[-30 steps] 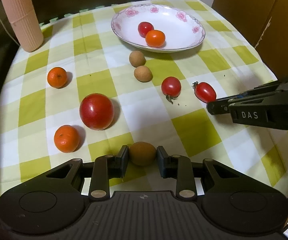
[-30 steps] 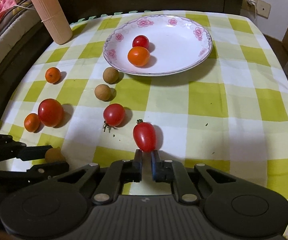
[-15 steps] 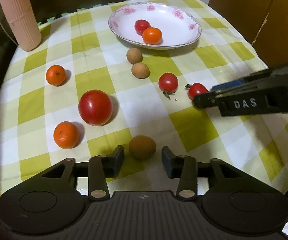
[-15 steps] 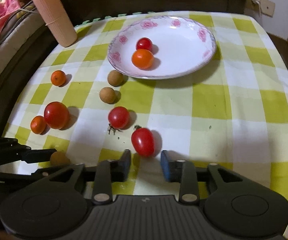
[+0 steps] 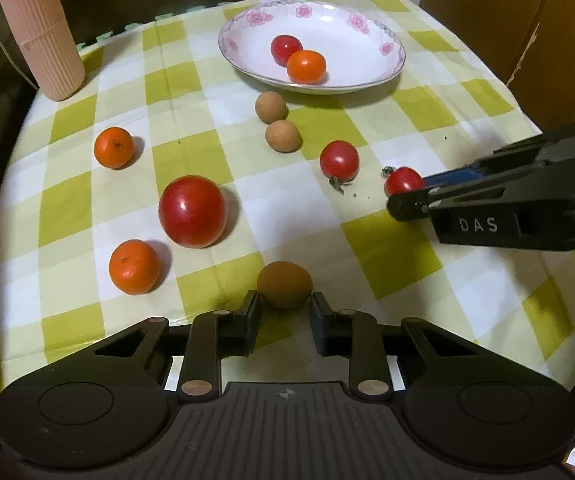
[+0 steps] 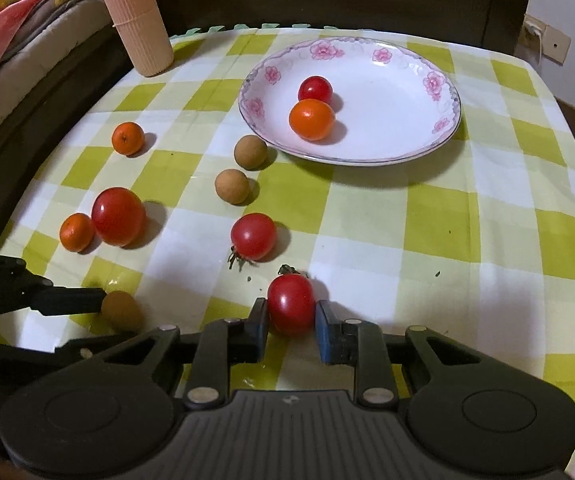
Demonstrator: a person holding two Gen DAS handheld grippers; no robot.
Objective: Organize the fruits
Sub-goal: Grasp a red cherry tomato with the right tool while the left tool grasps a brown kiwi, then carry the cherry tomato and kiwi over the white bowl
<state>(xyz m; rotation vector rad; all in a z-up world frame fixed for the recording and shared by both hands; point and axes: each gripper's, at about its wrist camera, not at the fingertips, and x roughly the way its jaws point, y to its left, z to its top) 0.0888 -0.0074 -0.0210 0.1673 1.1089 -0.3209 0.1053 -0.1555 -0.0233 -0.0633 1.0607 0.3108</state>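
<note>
Left hand-held gripper (image 5: 283, 312) reopened then narrowed around brown fruit (image 5: 284, 284); right hand-held gripper (image 6: 290, 320) opened, now straddling red tomato (image 6: 290, 303).

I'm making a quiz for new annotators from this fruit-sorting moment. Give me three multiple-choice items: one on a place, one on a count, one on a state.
1. Where is the pink ribbed cup?
A. far left corner of the table
B. inside the plate
C. between the grippers

2. How many fruits lie in the flowered plate?
A. none
B. two
C. five

3. How does the right gripper stand?
A. shut on nothing
B. lifted above the plate
C. fingers either side of a small red tomato on the cloth

Answers:
1 A, it stands by the cloth's far left edge.
2 B, a red tomato and an orange fruit.
3 C, the tomato sits between its pads.
</note>
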